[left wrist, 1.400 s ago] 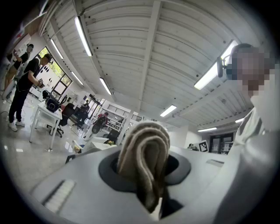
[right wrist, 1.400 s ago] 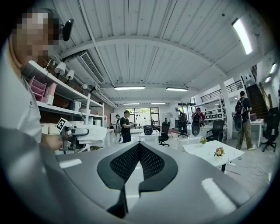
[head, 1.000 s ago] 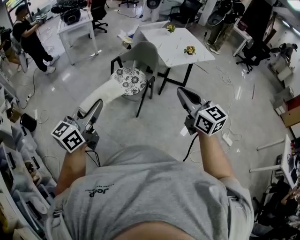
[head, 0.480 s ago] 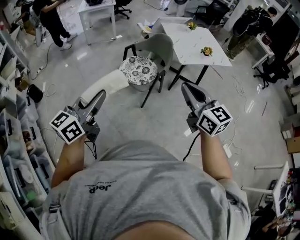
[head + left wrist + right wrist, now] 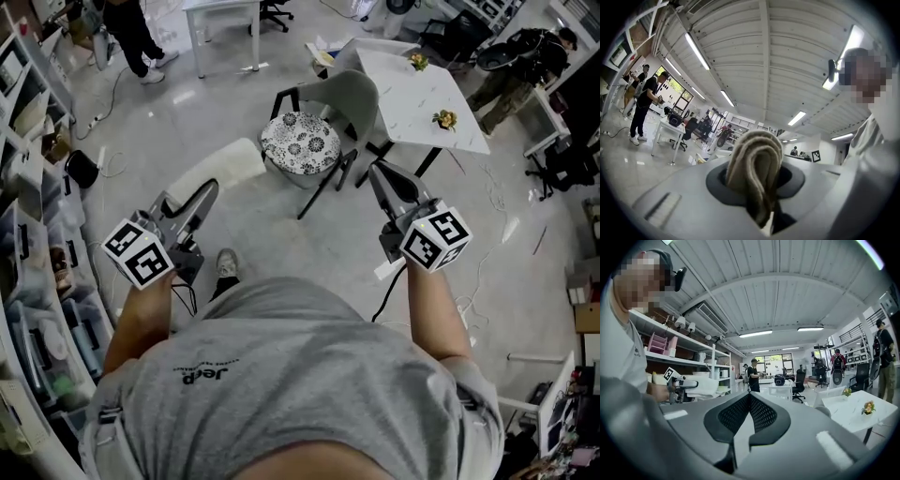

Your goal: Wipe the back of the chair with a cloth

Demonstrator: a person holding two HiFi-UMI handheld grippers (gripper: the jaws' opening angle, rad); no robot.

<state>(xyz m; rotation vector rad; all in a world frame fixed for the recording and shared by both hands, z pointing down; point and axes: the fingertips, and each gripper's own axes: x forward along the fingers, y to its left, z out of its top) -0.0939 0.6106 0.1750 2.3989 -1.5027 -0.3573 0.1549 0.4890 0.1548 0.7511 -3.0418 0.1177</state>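
Note:
A grey chair (image 5: pixel 352 98) with a patterned round seat cushion (image 5: pixel 300 145) stands ahead of me on the floor, its back toward the white table. My left gripper (image 5: pixel 208 191) is shut on a folded cream cloth (image 5: pixel 217 165) that sticks out forward toward the chair seat; in the left gripper view the cloth (image 5: pixel 757 168) fills the space between the jaws. My right gripper (image 5: pixel 379 174) is shut with nothing in it, its tips just right of the chair legs. In the right gripper view the jaws (image 5: pixel 749 401) meet, and the left gripper with the cloth (image 5: pixel 696 386) shows at the left.
A white table (image 5: pixel 417 98) with two small flower pots stands behind the chair. Shelving (image 5: pixel 33 216) with bins lines the left side. Another white table (image 5: pixel 220 9) and a person (image 5: pixel 131 28) are at the far left. Cables lie on the floor.
The view has shifted so the chair and table sit further right and closer. Both grippers keep their pose, the left still holding the cloth. A shoe now shows on the floor below.

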